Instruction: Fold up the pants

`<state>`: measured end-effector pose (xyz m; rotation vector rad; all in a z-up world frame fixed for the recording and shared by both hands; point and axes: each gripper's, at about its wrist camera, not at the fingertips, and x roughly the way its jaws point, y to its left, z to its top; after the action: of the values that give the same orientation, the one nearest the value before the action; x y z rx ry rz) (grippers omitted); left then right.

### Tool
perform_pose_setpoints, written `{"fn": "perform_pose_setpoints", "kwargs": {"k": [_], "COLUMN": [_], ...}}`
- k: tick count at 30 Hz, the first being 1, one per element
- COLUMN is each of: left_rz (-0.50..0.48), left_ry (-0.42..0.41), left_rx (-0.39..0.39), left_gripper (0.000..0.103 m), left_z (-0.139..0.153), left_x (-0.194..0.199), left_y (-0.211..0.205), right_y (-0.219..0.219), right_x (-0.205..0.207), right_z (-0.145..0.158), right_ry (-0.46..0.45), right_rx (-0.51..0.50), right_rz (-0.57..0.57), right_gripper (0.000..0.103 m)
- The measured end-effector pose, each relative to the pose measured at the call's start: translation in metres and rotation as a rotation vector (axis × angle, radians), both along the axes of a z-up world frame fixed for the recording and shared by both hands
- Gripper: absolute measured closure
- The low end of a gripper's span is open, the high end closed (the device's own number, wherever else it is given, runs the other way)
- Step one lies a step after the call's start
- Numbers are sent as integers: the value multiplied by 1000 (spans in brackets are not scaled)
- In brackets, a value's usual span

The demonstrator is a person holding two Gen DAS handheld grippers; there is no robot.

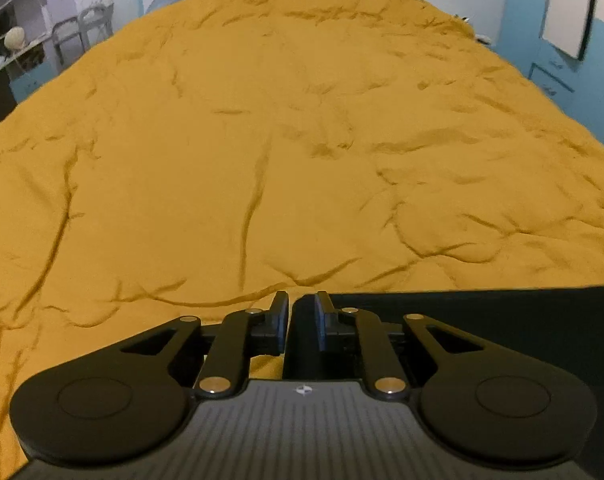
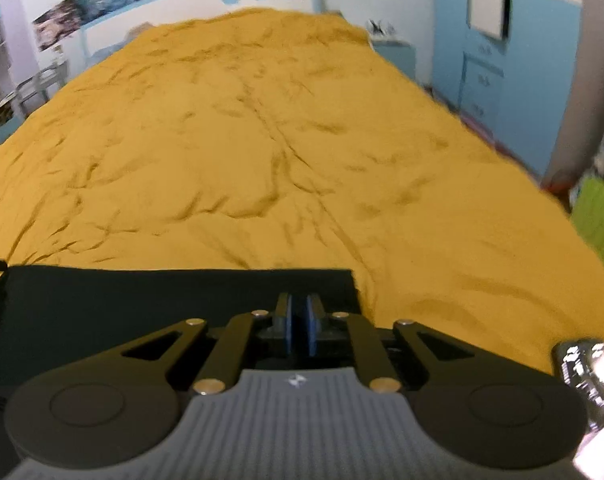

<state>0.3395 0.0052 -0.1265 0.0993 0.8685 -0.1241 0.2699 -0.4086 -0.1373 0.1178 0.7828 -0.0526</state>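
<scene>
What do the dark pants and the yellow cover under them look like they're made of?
Pants: a smooth, matte, near-black woven fabric, probably; they lie flat with a straight, crisp far edge and no sheen. Weave is too dark to tell.
Yellow cover: soft, matte cloth, maybe cotton; it shows many shallow wrinkles and no gloss.

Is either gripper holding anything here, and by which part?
Both hold the black fabric pants on the mustard-yellow bedspread: the left gripper pinches the left corner, the right gripper the right end near its corner.
</scene>
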Motion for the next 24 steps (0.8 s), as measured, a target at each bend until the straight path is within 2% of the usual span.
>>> {"fn": "perform_pose_setpoints", "kwargs": {"k": [7,9,13,16,24], "left_rz": [-99,-114,-110,-85,-91], "left_ry": [-8,-8,42,53,67], "left_rx": [-15,-17,30,-2,1], "left_gripper": [86,86,86,86,86], "left_z": [21,19,-1,-10,-5], "left_x": [-63,-80,-97,-106,-126], "left_y": [6,10,15,25,36], "right_y": [58,66,72,74,78], "right_x": [-23,-29,-40,-45,-58], "right_z": [-1,-7,-21,-24,-16], "right_ry": [14,35,67,70,62], "right_rx": [14,23,18,15,-4], "right_rz": [197,208,220,223,231], "right_gripper": [93,93,93,93,92]}}
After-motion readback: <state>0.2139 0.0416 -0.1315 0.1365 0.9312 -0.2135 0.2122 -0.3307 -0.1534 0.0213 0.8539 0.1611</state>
